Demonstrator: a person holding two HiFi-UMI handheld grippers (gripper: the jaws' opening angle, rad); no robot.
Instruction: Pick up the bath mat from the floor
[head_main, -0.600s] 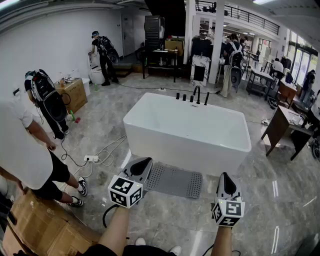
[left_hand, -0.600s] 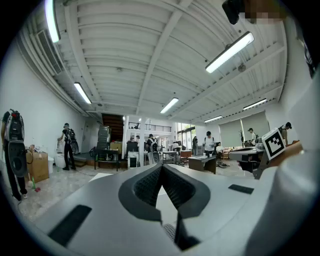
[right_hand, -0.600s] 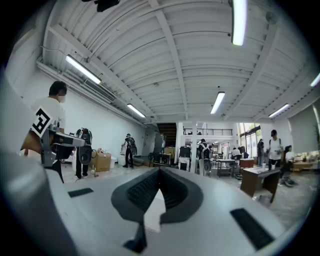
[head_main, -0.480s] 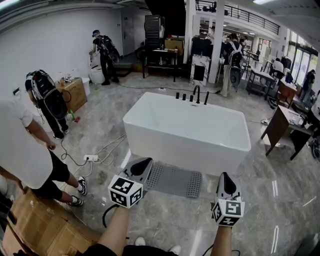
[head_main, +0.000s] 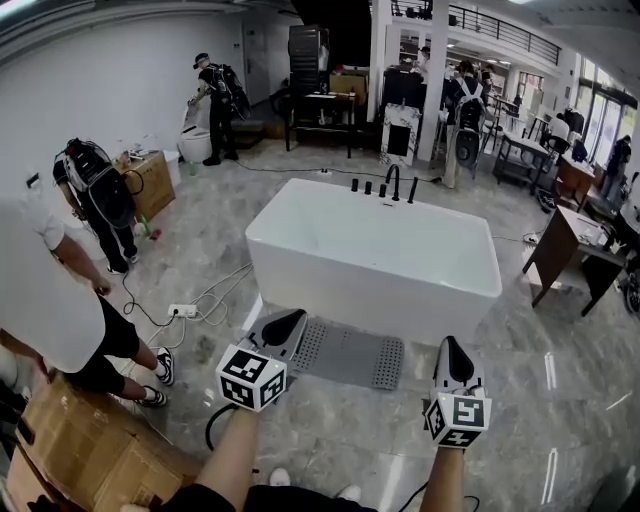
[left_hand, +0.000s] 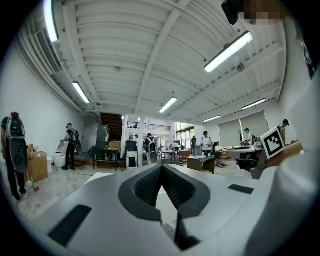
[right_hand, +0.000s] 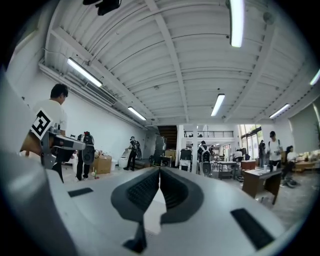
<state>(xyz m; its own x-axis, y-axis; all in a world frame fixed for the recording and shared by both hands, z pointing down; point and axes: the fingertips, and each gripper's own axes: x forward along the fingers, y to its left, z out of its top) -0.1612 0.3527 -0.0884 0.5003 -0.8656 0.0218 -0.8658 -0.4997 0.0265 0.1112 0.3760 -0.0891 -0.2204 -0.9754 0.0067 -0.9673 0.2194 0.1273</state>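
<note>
Floor: glossy grey marbled tile, bare, light streaks reflecting on it. Big open workshop room, with a white wall on the left and a white beamed ceiling with tube lights in both gripper views.

White freestanding bathtub sits mid-floor, with black tap fittings on its far rim. Power strip with loose white cables lies left of the tub. Cardboard boxes are at lower left, next to a person in a white shirt. Wooden desk on the right, more people and benches at the back.

Bath mat: grey rectangle, flat on the floor, long side parallel to the tub's near wall and just in front of it. Perforated hole grid at both ends, smooth band in the middle. Its left end is partly covered in the head view.

Left gripper: jaws closed, pads together, nothing between them. It's held level over the mat's left end. Right gripper: also closed and empty, level, just off the mat's right end.
</note>
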